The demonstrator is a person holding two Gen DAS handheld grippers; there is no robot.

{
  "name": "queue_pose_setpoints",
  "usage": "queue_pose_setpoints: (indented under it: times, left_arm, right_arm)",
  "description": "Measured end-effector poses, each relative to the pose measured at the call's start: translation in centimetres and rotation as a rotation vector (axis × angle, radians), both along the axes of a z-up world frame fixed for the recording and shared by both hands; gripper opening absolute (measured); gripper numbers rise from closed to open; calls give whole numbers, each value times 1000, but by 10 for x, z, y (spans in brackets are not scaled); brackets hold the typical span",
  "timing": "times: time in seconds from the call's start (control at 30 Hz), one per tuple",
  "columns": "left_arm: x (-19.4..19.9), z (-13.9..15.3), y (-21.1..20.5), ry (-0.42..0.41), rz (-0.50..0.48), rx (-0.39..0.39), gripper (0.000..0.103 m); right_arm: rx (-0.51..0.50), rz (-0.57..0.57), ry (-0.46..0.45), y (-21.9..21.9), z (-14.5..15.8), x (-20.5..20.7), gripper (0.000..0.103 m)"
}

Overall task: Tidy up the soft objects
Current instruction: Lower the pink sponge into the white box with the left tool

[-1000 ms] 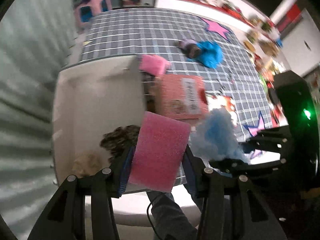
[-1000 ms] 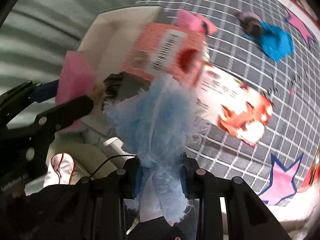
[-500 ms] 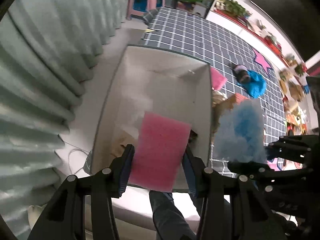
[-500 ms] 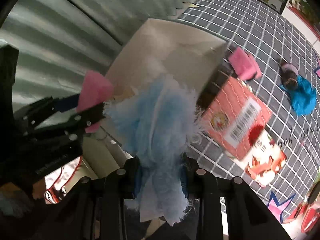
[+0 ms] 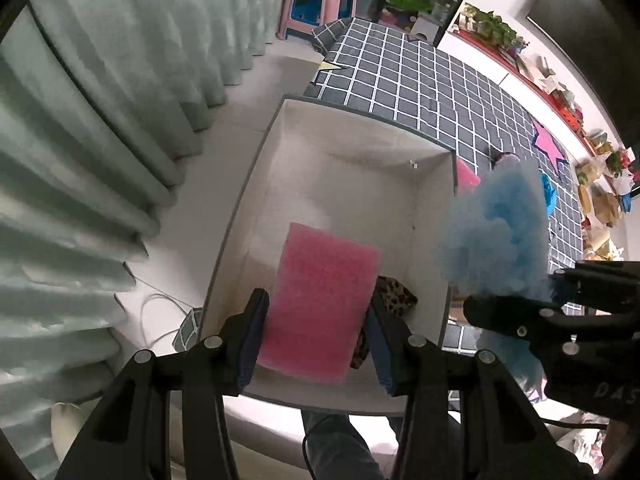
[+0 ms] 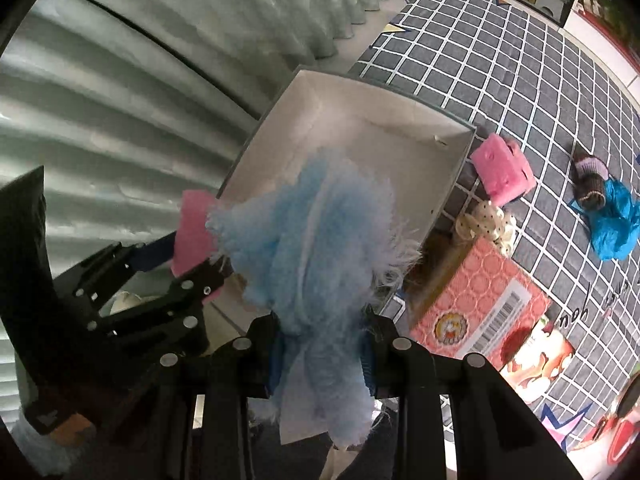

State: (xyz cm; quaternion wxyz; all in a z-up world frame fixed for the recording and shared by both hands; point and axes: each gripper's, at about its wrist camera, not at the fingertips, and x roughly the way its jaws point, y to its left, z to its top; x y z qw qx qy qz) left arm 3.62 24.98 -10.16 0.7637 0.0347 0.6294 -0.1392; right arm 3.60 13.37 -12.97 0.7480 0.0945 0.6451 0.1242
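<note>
The left gripper (image 5: 316, 320) clamps a pink sponge (image 5: 320, 304) above the white box (image 5: 348, 184) (near edge); the right gripper (image 6: 322, 354) pinches blue fluff (image 6: 312, 240) beside it.

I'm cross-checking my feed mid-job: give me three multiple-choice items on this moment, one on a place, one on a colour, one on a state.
1. Where does the pink sponge in the left gripper hang?
A. over the white box
B. over the grid rug
C. beside the pink stool

2. What colour is the fluffy cloth in the right gripper?
A. leopard print
B. light blue
C. pink

3. How does the right gripper stand?
A. open and empty
B. open around the cloth
C. shut on the cloth

Key: 1 A, the white box lies open right behind the sponge. 2 B, its fibres are pale blue in both views. 3 C, its pads pinch the cloth's lower end.
</note>
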Motion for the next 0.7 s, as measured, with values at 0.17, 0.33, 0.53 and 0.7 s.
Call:
queue_pose_setpoints:
  times: [0.17, 0.33, 0.53, 0.7]
  left_arm:
    - [8, -3, -1, 2, -2, 4, 51]
    - [14, -4, -3, 3, -9, 10, 51]
    - [20, -8, -7, 12, -19, 17, 51]
    - [24, -11, -9, 18, -24, 22, 51]
  right_arm:
    - [15, -25, 9, -7, -1, 10, 32]
    - [18, -28, 10, -10, -3, 18, 32]
    - [23, -30, 16, -11, -6, 22, 32]
    - [23, -30, 20, -12, -7, 25, 32]
